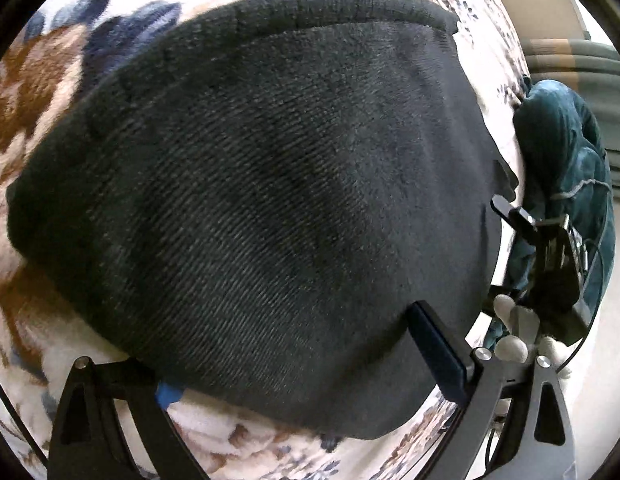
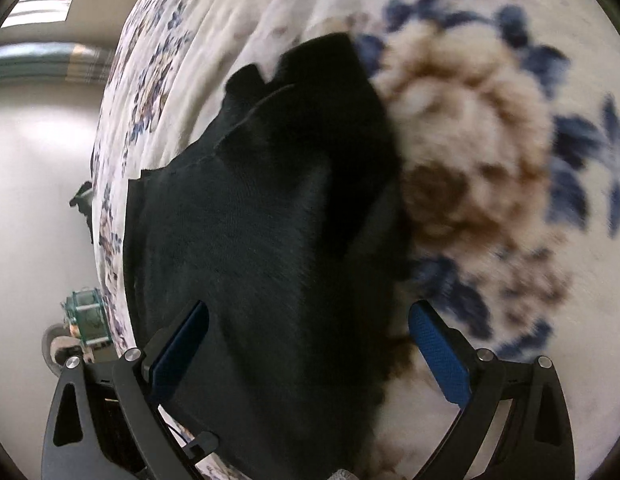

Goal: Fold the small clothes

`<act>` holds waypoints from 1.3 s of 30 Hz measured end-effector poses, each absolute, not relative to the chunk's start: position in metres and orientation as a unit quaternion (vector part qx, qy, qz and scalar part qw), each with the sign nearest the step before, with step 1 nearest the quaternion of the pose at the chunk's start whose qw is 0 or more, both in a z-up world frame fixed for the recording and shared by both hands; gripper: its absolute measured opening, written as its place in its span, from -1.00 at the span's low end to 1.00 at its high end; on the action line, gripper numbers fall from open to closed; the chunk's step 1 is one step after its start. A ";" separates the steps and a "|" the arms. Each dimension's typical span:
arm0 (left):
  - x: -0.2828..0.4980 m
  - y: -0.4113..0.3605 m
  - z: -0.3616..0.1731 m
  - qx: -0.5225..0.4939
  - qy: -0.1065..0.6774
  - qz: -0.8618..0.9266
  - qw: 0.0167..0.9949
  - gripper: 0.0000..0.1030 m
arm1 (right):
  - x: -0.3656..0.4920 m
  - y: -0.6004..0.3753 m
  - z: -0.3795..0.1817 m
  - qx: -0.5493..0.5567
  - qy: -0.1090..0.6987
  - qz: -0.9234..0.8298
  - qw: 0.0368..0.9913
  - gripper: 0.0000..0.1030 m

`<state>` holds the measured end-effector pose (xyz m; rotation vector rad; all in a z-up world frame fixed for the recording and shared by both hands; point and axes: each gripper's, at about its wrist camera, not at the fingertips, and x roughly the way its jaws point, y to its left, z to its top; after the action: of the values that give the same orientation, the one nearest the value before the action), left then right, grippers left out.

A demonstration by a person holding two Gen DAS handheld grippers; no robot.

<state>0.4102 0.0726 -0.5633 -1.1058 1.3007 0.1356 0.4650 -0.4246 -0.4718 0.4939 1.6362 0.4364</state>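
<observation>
A dark charcoal ribbed-knit garment (image 1: pixel 269 184) lies flat on a cream fleece bed blanket with blue and brown flowers (image 2: pixel 490 128). The left tool (image 1: pixel 293 364) and right tool (image 2: pixel 310 352) both stand spread wide above the cloth, pinching nothing.

we are seeing a dark charcoal garment (image 1: pixel 269 184) showing a fine ribbed weave, reading almost black (image 2: pixel 261 240) in the right wrist view. it is lying on a cream blanket (image 1: pixel 237 444) that is showing a floral print of navy blue leaves and rust-brown blooms (image 2: pixel 470 128). we are noticing blue pads on black gripper fingers (image 2: pixel 438 352), with silver bolts shining on the black frames. at the edge a person's clothing is appearing deep teal (image 1: pixel 566 152), and white-gloved fingers (image 1: pixel 510 344) are showing beside it. the floor is looking pale beige (image 2: pixel 37 200).
</observation>
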 end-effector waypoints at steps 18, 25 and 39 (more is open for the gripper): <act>0.411 0.083 -0.573 -0.507 0.568 0.062 0.646 0.88 | 0.493 -0.403 -0.491 0.266 0.707 0.190 0.627 0.99; 0.408 0.089 -0.565 -0.510 0.542 0.057 0.665 0.36 | 0.489 -0.409 -0.487 0.263 0.695 0.180 0.644 0.10; 0.416 0.139 -0.537 -0.481 0.553 -0.055 0.678 -0.52 | 0.411 -0.444 -0.435 0.378 0.635 0.154 0.655 -0.60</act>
<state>0.4159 0.1387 -0.5368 -1.0806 1.2426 -0.1237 0.4109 -0.4439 -0.4346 0.8578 1.4403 0.3496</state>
